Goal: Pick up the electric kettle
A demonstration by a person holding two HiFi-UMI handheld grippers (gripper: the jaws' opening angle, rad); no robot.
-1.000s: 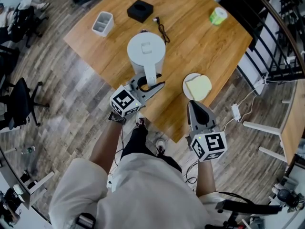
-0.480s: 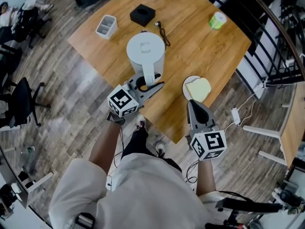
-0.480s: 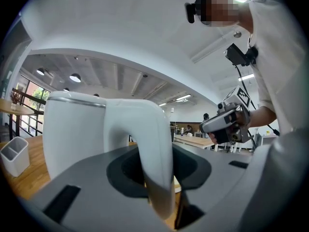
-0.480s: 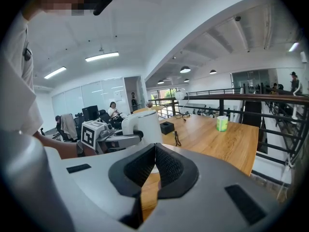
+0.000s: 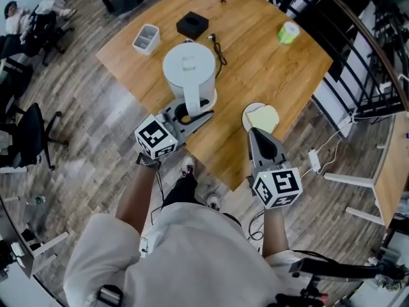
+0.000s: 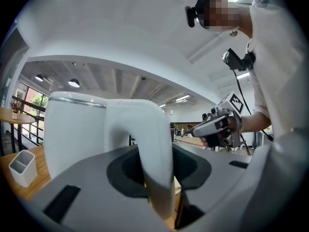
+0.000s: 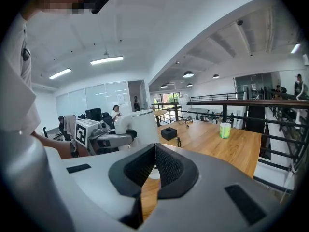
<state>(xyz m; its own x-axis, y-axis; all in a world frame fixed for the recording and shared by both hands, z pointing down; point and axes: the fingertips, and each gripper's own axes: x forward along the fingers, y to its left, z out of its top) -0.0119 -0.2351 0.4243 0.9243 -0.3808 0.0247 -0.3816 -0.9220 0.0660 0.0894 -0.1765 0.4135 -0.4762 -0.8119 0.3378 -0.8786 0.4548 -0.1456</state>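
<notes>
The white electric kettle (image 5: 189,69) is over the near part of the wooden table (image 5: 268,62). My left gripper (image 5: 195,112) points level and is shut on its curved white handle (image 6: 155,144), which fills the space between the jaws in the left gripper view. The kettle body (image 6: 72,129) stands upright just beyond. My right gripper (image 5: 257,134) is shut and empty, and hovers over the table's near edge beside a white plate (image 5: 262,117). In the right gripper view the kettle (image 7: 140,124) and the left gripper (image 7: 104,137) show at the left.
On the table lie a white rectangular container (image 5: 146,37), a black box (image 5: 192,25), a dark cable (image 5: 217,43) and a green roll (image 5: 287,32). The plate carries a pale slice. A black railing (image 5: 358,50) runs at the right, and an office chair (image 5: 25,133) stands at the left.
The kettle has risen with my left gripper and looks larger and further up-left in the head view. My right gripper has barely shifted and stays shut.
</notes>
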